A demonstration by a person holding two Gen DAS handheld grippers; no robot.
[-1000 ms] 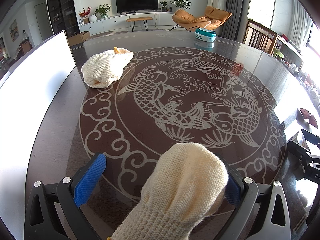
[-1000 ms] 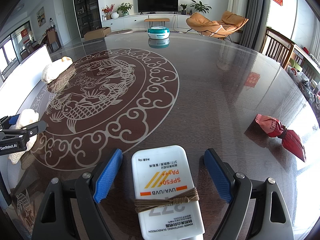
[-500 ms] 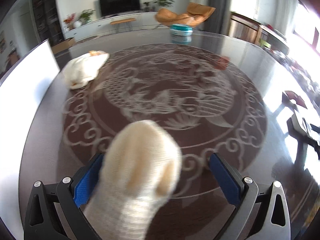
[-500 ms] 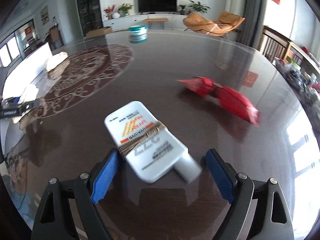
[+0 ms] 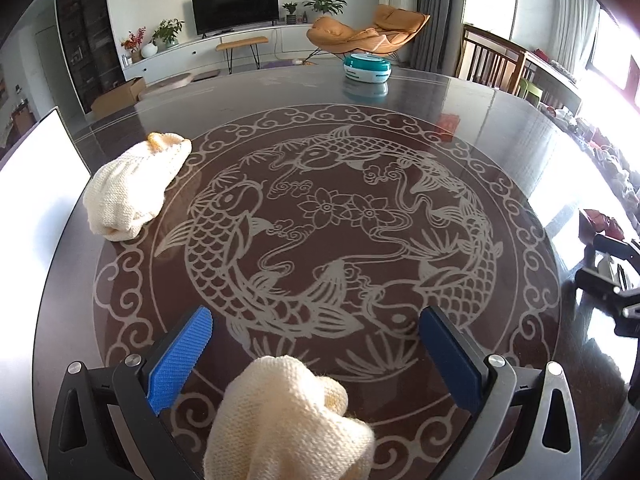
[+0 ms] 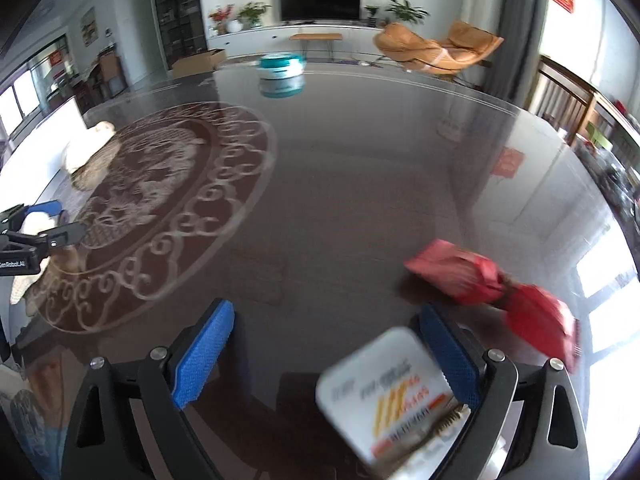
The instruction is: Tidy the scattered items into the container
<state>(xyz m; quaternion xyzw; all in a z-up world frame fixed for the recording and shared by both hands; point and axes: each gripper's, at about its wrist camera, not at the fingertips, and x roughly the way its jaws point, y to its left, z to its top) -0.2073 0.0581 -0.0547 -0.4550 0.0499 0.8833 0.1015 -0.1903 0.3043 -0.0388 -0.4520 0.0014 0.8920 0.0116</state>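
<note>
My left gripper (image 5: 316, 316) is open, and a cream knitted glove (image 5: 288, 420) lies low between its blue pads without touching either. A second cream glove (image 5: 136, 184) lies at the far left on the dark patterned table (image 5: 320, 168), beside a tall white container wall (image 5: 36, 184). My right gripper (image 6: 328, 310) has its jaws opening wide. A white sunscreen tube (image 6: 388, 392) tied with brown cord sits blurred by the right pad (image 6: 448, 356), not clamped. Red packets (image 6: 480, 280) lie just beyond that finger. The left gripper (image 6: 32, 240) shows at the left edge of the right wrist view.
A teal and white round box (image 5: 366, 68) stands at the table's far edge, also the teal box (image 6: 280, 70) in the right wrist view. Wooden chairs (image 5: 492, 64) line the right side. The right gripper (image 5: 612, 276) pokes in at the right edge.
The glove has slipped from the left gripper's right pad to low between the jaws. The sunscreen tube shifted from mid-jaw to the right pad, and the red packets are closer.
</note>
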